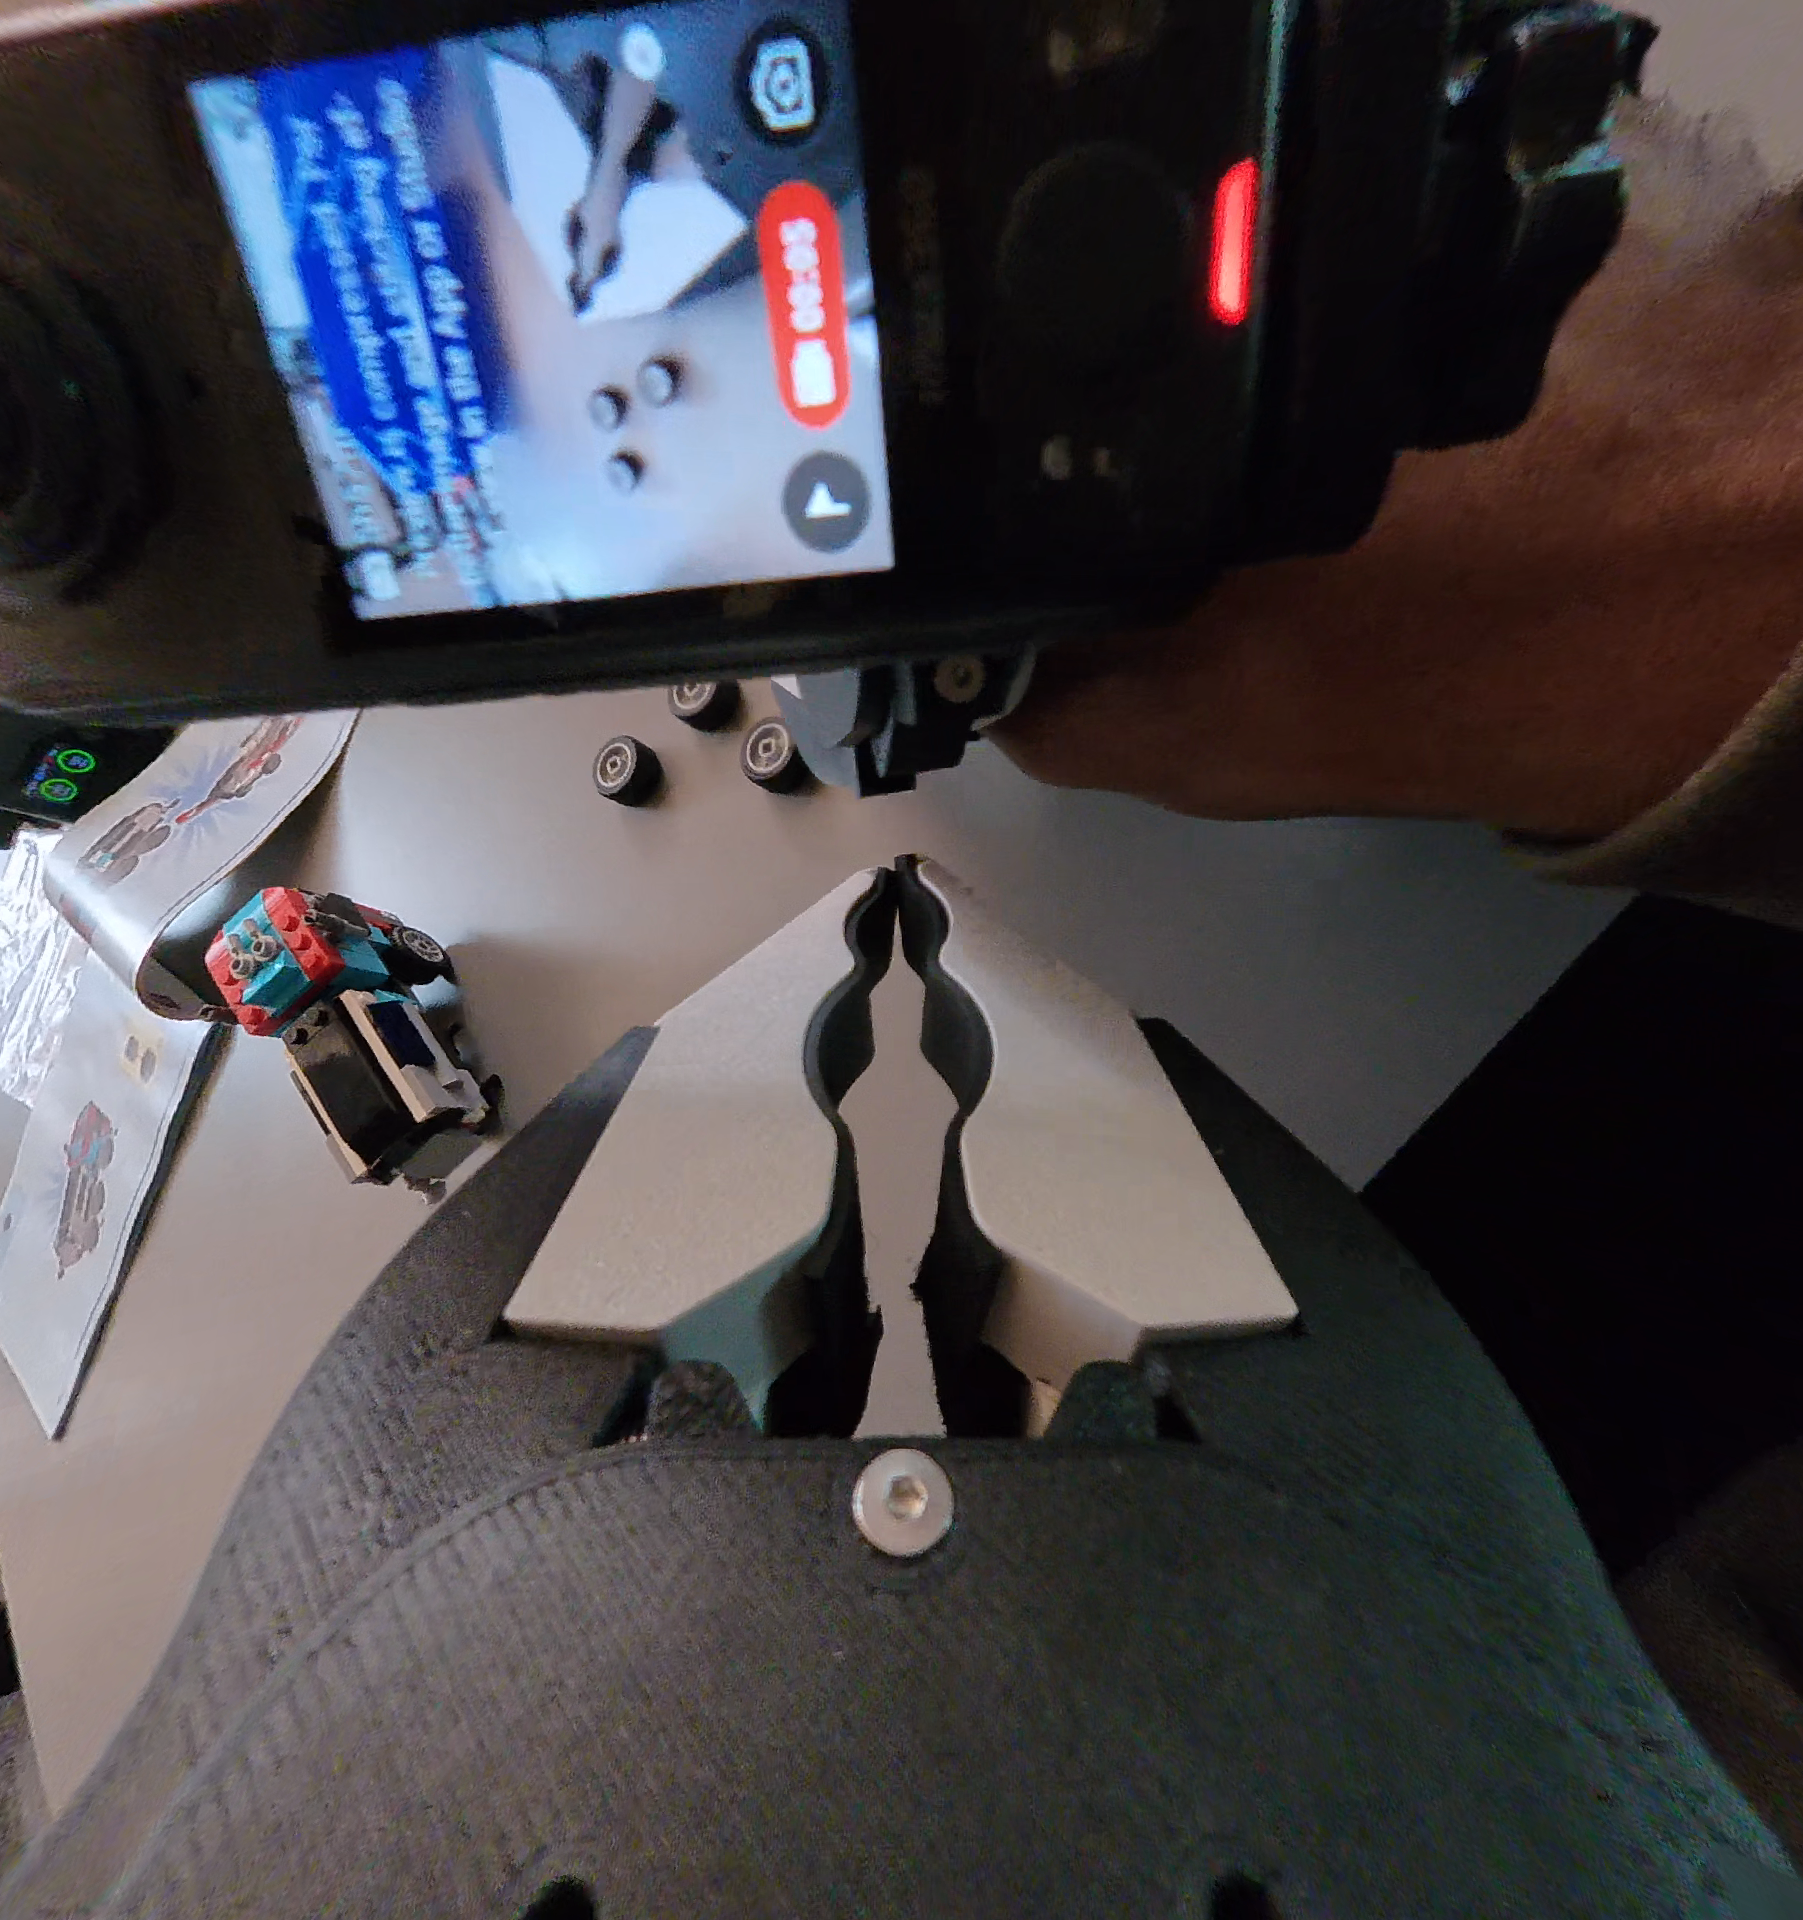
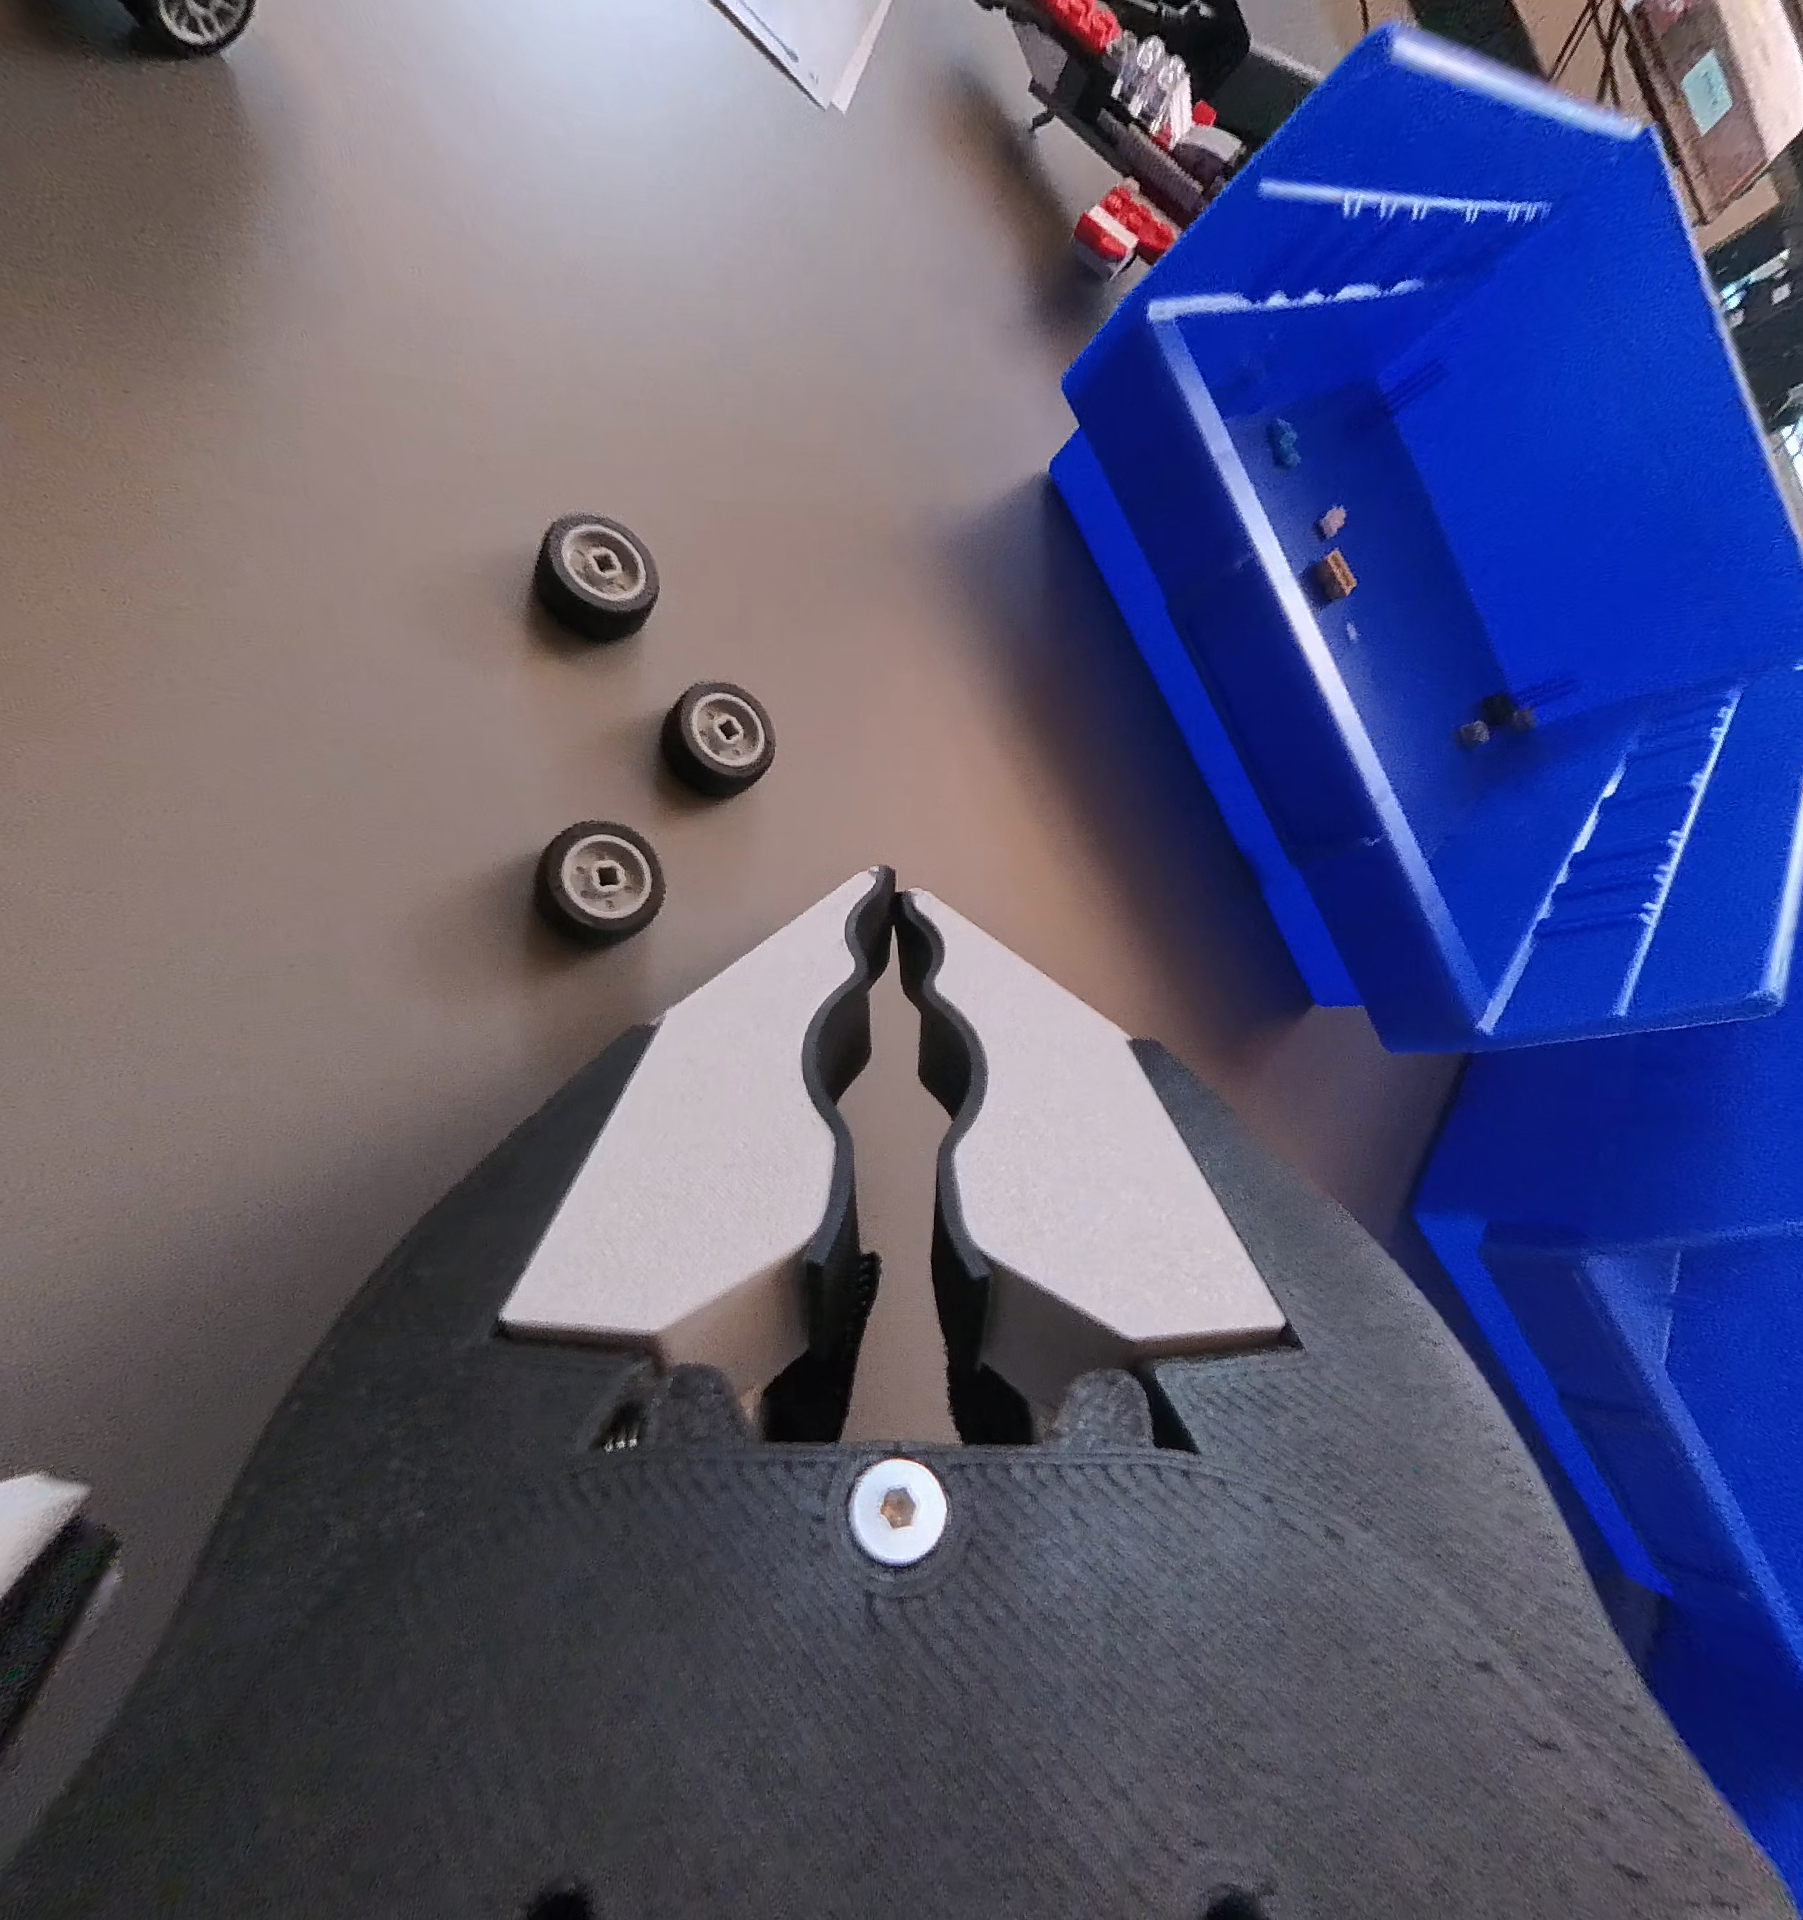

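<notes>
In the left wrist view, the left gripper [image 1: 899, 868] fills the lower frame, its grey-and-black jaws together at the tips with nothing between them, over the bare grey tabletop [image 1: 1136, 935]. At mid-left, a toy vehicle of red, teal, black and white building bricks [image 1: 357, 1023] lies beside printed instruction sheets [image 1: 76, 1132] and a crinkled clear plastic bag [image 1: 14, 966]. Farther up, three small black rubber wheels with grey hubs [image 1: 627, 769] lie on the tabletop, and just beside them are the fingertips of the right gripper [image 1: 845, 727]. A black camera with a lit screen [image 1: 564, 322], held by a hand [image 1: 1499, 623], covers the top of the frame.

In the right wrist view, the right gripper's own jaws are closed on nothing, tips meeting at centre frame. The nearest wheel [image 2: 598, 883] lies just to the left of the tips, apart from them; the other two [image 2: 718, 738] lie beyond. An open blue plastic bin [image 2: 1479, 644] with a few tiny pieces inside stands at right. More red and black bricks [image 2: 1136, 223] lie at the top.
</notes>
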Motion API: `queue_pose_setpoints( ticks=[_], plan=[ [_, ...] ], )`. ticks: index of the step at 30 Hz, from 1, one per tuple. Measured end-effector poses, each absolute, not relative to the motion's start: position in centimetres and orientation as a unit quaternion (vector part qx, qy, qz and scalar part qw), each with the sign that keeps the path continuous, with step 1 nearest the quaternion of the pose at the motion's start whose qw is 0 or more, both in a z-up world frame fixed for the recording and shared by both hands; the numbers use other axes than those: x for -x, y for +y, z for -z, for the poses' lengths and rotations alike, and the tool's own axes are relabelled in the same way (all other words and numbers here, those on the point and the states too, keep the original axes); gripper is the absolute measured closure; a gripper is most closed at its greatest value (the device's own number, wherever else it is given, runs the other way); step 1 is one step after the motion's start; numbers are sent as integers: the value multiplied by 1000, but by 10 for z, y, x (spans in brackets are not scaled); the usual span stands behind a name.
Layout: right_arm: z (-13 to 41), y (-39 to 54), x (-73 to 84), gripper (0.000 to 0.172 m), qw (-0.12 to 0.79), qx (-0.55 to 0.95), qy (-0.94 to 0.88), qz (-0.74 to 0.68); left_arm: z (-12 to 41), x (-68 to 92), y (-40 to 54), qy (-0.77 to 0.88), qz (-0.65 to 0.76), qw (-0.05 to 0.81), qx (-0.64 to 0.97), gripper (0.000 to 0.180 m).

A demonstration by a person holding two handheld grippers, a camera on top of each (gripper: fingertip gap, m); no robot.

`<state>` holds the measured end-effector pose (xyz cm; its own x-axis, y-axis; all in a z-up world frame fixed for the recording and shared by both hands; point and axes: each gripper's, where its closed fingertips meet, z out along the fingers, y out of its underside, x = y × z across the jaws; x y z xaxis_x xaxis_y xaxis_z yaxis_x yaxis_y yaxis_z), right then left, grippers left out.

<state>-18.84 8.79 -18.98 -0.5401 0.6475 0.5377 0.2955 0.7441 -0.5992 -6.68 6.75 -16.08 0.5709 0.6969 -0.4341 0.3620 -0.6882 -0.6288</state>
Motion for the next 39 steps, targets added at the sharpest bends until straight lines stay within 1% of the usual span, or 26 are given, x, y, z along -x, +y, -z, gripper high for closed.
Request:
queue_pose_setpoints(
  ticks=[14, 39],
  plan=[
    [162, 82, 177, 172, 452, 231, -837, -206, 167, 64, 65, -311, -336, 236, 857, 178],
    [166, 77, 173, 172, 448, 223, -841, -206, 166, 64, 69, -309, -331, 241, 859, 178]
  ],
)
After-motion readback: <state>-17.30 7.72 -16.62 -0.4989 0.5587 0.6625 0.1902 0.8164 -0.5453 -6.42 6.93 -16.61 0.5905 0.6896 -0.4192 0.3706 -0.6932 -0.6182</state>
